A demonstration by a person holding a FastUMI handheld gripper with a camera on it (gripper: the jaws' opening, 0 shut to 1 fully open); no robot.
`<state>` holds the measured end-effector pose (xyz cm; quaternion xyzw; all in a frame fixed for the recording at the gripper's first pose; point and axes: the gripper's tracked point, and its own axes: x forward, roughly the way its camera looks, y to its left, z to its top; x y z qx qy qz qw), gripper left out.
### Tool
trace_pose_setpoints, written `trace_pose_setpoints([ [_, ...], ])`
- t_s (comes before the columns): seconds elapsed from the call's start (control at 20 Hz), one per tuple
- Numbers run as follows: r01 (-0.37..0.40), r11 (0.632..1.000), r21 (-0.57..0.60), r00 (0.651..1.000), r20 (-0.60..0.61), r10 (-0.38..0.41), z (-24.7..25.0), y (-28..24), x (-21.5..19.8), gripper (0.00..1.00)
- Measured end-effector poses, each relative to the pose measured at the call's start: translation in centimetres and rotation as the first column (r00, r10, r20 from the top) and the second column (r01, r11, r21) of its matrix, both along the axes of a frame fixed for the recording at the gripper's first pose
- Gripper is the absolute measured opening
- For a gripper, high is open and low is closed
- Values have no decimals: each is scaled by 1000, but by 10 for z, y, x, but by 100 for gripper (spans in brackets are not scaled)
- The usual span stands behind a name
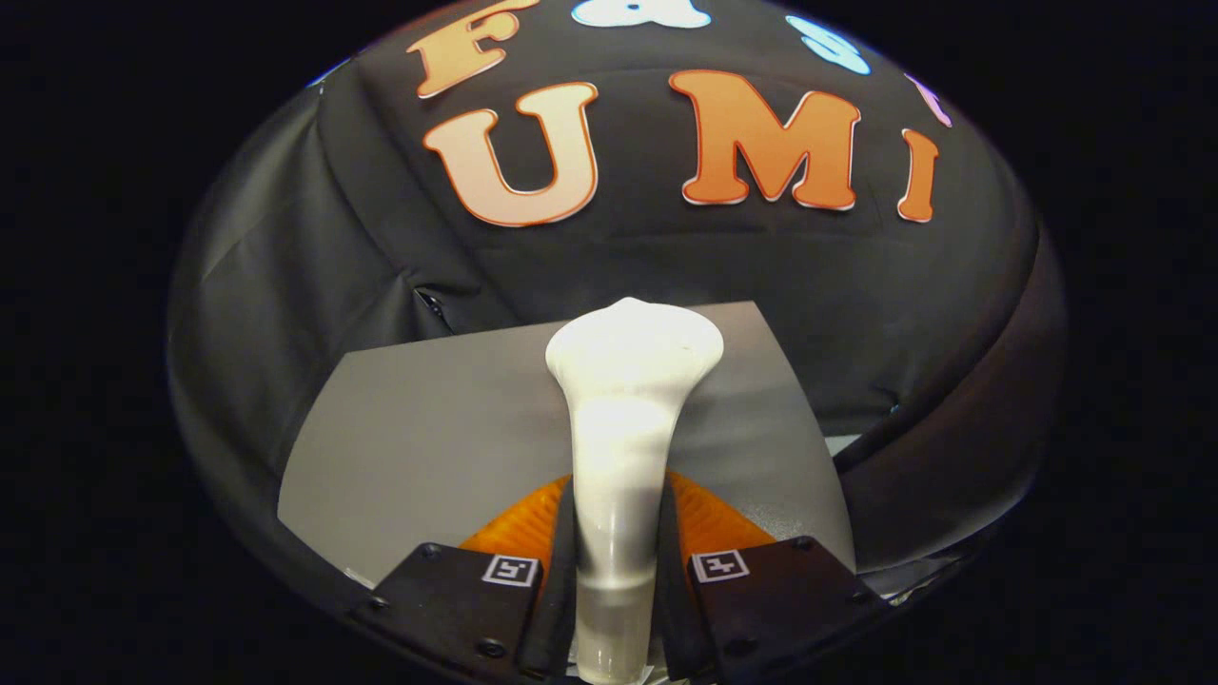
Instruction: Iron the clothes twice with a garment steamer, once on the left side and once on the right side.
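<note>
White garment steamer [623, 419] — clamped between gripper [617, 533] fingers.

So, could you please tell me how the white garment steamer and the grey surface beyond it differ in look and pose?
The garment steamer is glossy white and catches the light; the grey surface is matt and dull. The steamer is slim with a flared head and points forward, clamped between both fingers of the gripper; the grey surface lies flat and broad beyond the fingers. Both sit in front of the black cloth wall.
</note>
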<state>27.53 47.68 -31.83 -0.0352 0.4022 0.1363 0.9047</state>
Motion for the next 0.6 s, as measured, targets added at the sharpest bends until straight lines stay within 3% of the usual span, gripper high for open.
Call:
trace_pose_setpoints([
  [0.25, -51, 998, 31, 991, 127, 46, 45, -4, -26, 45],
  [0.4, -42, 996, 73, 992, 125, 32, 47, -18, -54, 39],
  [0.6, -47, 994, 97, 987, 155, 32, 68, -39, -89, 39],
])
